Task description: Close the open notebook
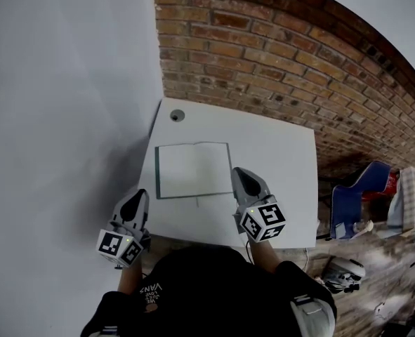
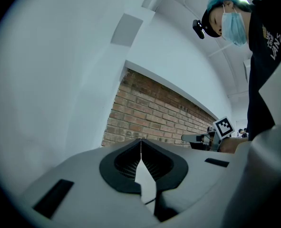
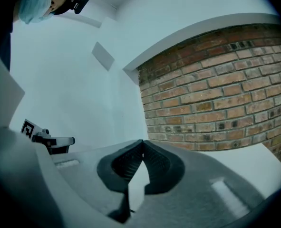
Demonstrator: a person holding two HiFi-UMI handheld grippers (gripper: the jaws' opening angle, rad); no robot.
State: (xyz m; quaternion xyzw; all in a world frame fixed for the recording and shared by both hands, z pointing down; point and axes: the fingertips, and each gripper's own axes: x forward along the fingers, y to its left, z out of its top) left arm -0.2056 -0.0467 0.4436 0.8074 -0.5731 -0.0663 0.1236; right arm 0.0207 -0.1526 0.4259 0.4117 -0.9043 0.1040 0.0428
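Head view: one white counter (image 1: 291,188), flat, matte, with a rounded corner, set against a brick wall (image 1: 277,55) and a smooth white wall (image 1: 67,83).
Notebook (image 1: 193,169): one, lying open and flat on the left half of the counter; pale plain pages with a thin dark border, rectangular.
Strand (image 1: 196,202): one thin dark line sticking out past the notebook's near edge (too small to say what it is).
Cable hole (image 1: 177,116): one, round, grey-rimmed, in the counter's far left corner, well apart from the notebook.
Left gripper (image 1: 140,194): grey moulded shell, over the counter's near left edge, near the notebook's near left corner but apart from it.
Right gripper (image 1: 236,170): same build, tip just beside the notebook's right edge; contact cannot be judged.
Marker cube (image 1: 119,246): black-and-white squares, at the rear of the left gripper; second marker cube (image 1: 263,221) on the right gripper. Two in all.
Left gripper view: black ribbed pads meet at the tips of the left gripper (image 2: 140,141); closed, holding nothing.
Right gripper view: the right gripper (image 3: 142,142) reads the same, tips together, nothing between them.
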